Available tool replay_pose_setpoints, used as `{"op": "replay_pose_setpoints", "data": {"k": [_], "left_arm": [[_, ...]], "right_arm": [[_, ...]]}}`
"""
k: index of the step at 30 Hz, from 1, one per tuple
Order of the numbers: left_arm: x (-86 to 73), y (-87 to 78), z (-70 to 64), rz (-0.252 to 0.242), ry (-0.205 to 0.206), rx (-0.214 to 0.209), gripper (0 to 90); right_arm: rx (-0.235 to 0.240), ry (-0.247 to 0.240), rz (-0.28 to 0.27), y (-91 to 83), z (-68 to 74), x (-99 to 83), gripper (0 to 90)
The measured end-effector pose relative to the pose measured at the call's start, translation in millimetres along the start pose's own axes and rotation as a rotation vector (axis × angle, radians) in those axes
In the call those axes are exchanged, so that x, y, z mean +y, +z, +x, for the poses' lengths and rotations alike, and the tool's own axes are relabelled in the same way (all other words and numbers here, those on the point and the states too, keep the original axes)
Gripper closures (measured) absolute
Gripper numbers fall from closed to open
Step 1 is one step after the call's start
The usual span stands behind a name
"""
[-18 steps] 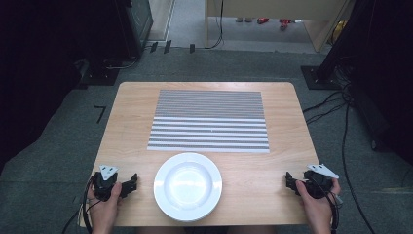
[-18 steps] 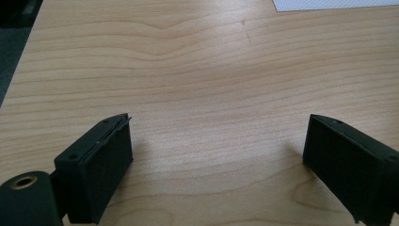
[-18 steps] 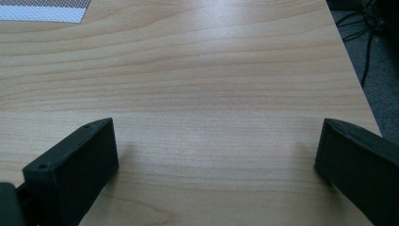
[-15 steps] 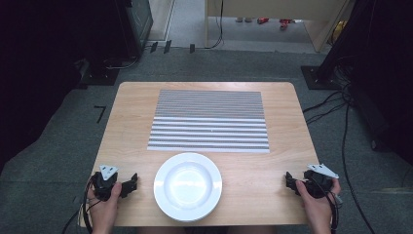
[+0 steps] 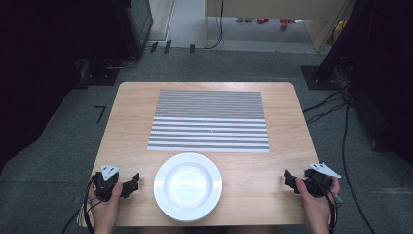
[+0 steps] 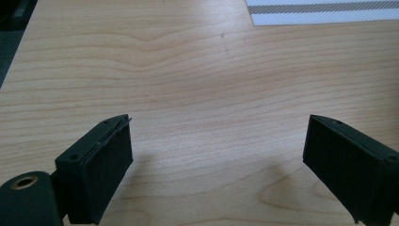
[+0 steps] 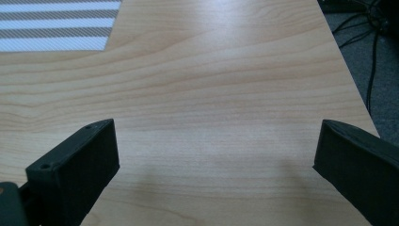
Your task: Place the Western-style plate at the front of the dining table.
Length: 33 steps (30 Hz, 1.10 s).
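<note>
Both tools, left tool [image 5: 132, 184] and right tool [image 5: 289, 178], stay released, unmoved beside plate [image 5: 187, 185].

The high view looks forward and down on the whole wooden table [image 5: 131, 117] from above the near side. Each gripper view sits low and very near the tabletop, looking past its wide-apart jaws; beyond the fingertips both share a corner of the striped mat [image 6: 324, 12] with the high view
</note>
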<state>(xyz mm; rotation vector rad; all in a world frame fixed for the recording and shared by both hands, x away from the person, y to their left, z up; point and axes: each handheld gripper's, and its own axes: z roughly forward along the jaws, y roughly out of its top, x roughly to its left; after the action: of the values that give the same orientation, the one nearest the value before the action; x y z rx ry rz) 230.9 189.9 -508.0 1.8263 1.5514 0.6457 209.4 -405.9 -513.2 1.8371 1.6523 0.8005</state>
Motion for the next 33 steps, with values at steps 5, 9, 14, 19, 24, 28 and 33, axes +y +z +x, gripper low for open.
{"op": "replay_pose_setpoints", "data": {"k": [5, 9, 14, 19, 24, 28, 33], "left_arm": [[2.7, -7.5, -3.9, -0.025, -0.027, -0.032, 8.8], [4.9, -11.8, -8.2, -0.031, -0.034, -0.060, 8.8], [8.6, -17.0, -15.3, -0.043, -0.026, -0.079, 8.8], [10.5, -21.6, -20.3, -0.057, -0.030, -0.108, 8.8], [11.8, -24.5, -24.2, -0.068, -0.041, -0.136, 8.8], [12.9, -26.6, -29.1, -0.075, -0.038, -0.155, 8.8], [13.9, -28.6, -37.7, -0.083, -0.035, -0.189, 8.8]], "right_arm": [[0.035, 0.012, -0.030, -8.0, 7.6, 2.0, 0.4], [0.049, 0.008, -0.052, -13.9, 15.6, 3.6, 4.6], [0.084, 0.011, -0.068, -17.2, 27.5, 6.3, 5.9], [0.125, 0.003, -0.074, -18.6, 45.0, 8.5, 6.5], [0.155, -0.009, -0.078, -21.4, 58.6, 8.5, 7.0], [0.166, -0.040, -0.089, -23.7, 69.6, 8.7, 7.4], [0.180, -0.060, -0.095, -23.9, 84.3, 9.7, 7.8]]}}
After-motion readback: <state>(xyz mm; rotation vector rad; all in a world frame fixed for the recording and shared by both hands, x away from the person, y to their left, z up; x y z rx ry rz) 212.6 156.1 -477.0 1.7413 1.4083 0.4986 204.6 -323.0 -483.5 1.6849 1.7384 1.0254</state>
